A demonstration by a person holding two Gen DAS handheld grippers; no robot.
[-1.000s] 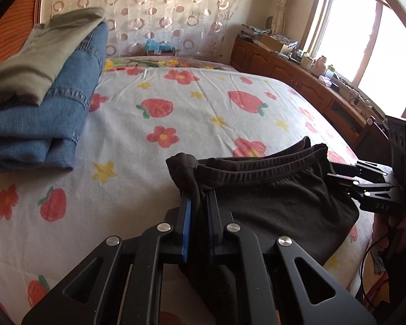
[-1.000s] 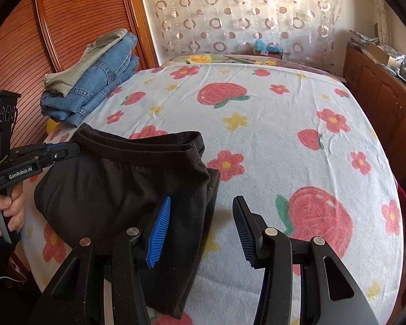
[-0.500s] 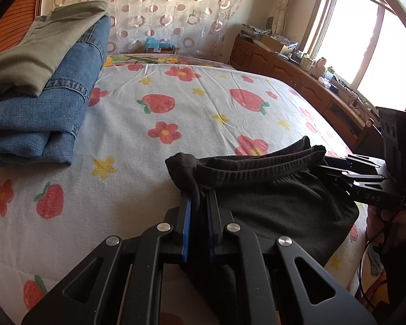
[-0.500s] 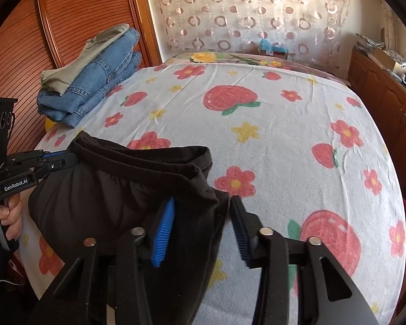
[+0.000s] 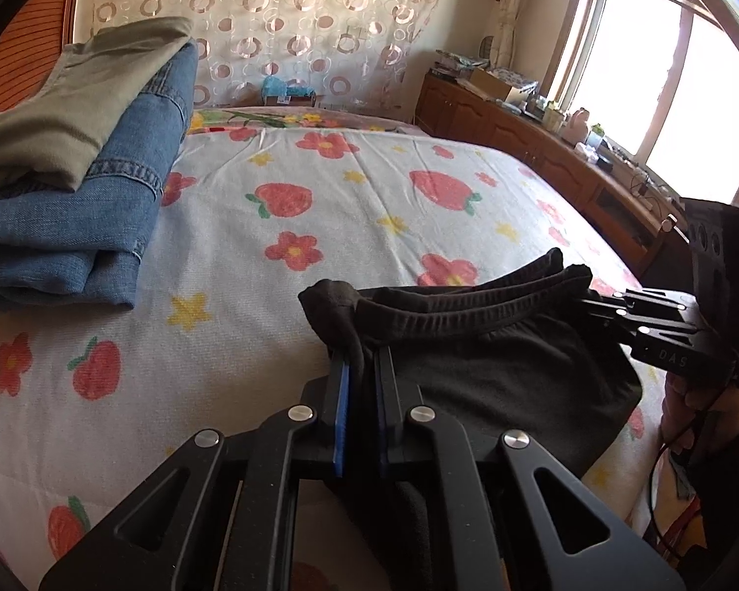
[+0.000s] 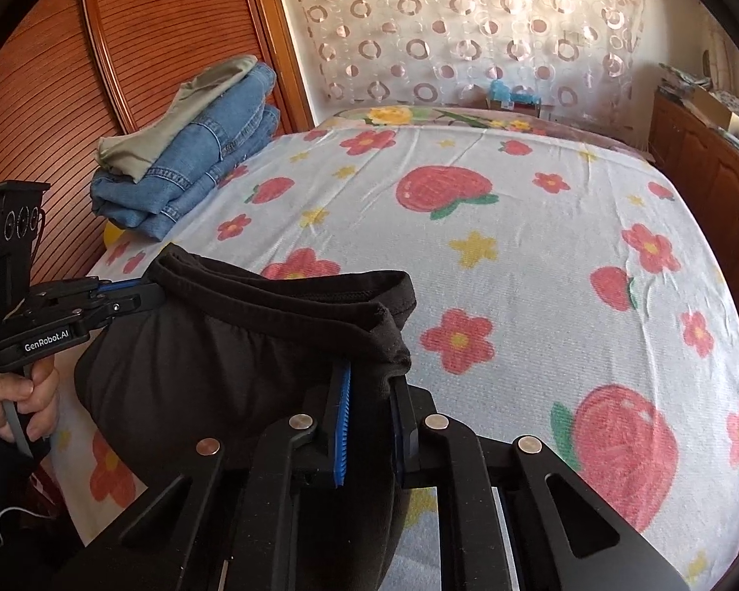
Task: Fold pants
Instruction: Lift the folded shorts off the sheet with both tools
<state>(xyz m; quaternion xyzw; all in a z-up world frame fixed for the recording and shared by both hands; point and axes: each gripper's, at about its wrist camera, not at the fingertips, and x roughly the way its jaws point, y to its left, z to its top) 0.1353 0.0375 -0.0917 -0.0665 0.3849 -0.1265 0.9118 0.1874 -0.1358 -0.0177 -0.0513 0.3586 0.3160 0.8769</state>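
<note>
The black pants [image 5: 497,369] lie at the near edge of the bed with the waistband up; they also show in the right wrist view [image 6: 231,359]. My left gripper [image 5: 362,369] is shut on the left corner of the waistband. My right gripper [image 6: 369,384] is shut on the right corner of the waistband. Each gripper shows in the other's view, the right [image 5: 660,330] and the left [image 6: 69,315], both clamped on the cloth. The pants hang slack between them over the bed edge.
A stack of folded blue jeans [image 5: 88,207] with olive pants [image 5: 74,98] on top lies at the far left of the bed [image 6: 542,207]. A wooden wardrobe [image 6: 123,49] stands left. A wooden cabinet [image 5: 542,147] with clutter runs under the window at right.
My right gripper has moved onto the right waistband corner and closed on it. The left gripper stays shut on its corner, and both have moved slightly toward the bed's head.
</note>
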